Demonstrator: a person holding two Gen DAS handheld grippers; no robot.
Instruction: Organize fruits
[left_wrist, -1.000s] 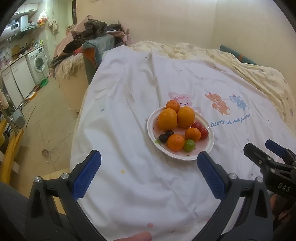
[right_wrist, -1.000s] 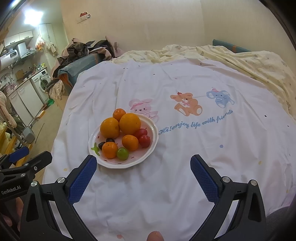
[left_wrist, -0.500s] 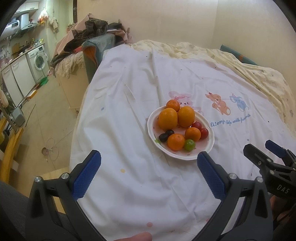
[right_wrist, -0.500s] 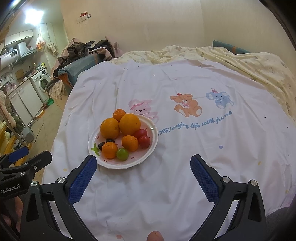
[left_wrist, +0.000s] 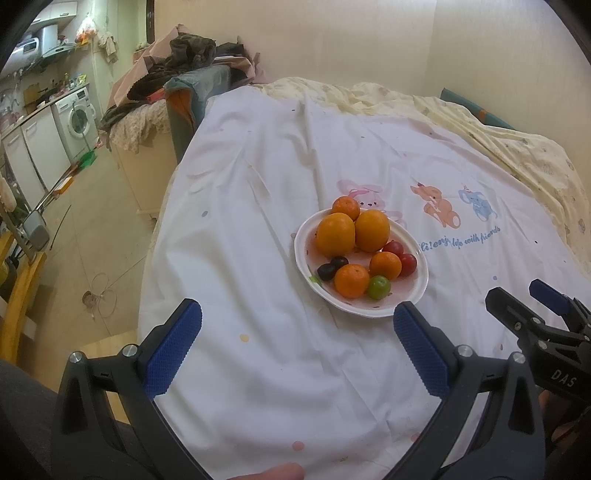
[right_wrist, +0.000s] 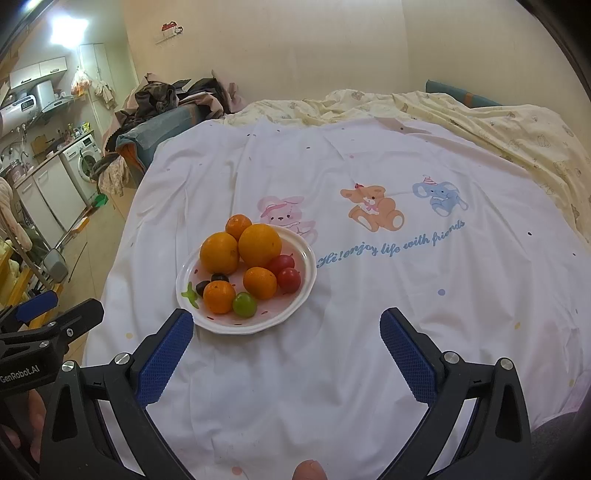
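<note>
Orange fruits (right_wrist: 259, 245) five, red two, green one, plate (right_wrist: 301, 299) one

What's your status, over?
Left gripper open, empty; right gripper open, empty. Fruits piled on plate, untouched. Nothing between the grippers and it.

Ahead of the left gripper (left_wrist: 297, 334) — black frame, blue textured finger pads — lies a white sheet (right_wrist: 369, 369) sprinkled with small coloured dots. Beyond the right gripper (right_wrist: 286, 341), of the same black and blue, the sheet carries a pink rabbit print (right_wrist: 284, 214), an orange bear print (right_wrist: 373, 208), a blue elephant print (right_wrist: 439, 195) and blue script lettering (right_wrist: 391, 247).

Just ahead of both grippers, the white plate (right_wrist: 306, 273) has a pink-tinted, speckled centre. On it: orange citrus fruits (right_wrist: 258, 245), red tomatoes (right_wrist: 288, 278), one green fruit (right_wrist: 244, 304), two dark purple fruits (left_wrist: 327, 271).

Farther off — a pale yellow quilt (right_wrist: 498, 129) with a small bear pattern.
</note>
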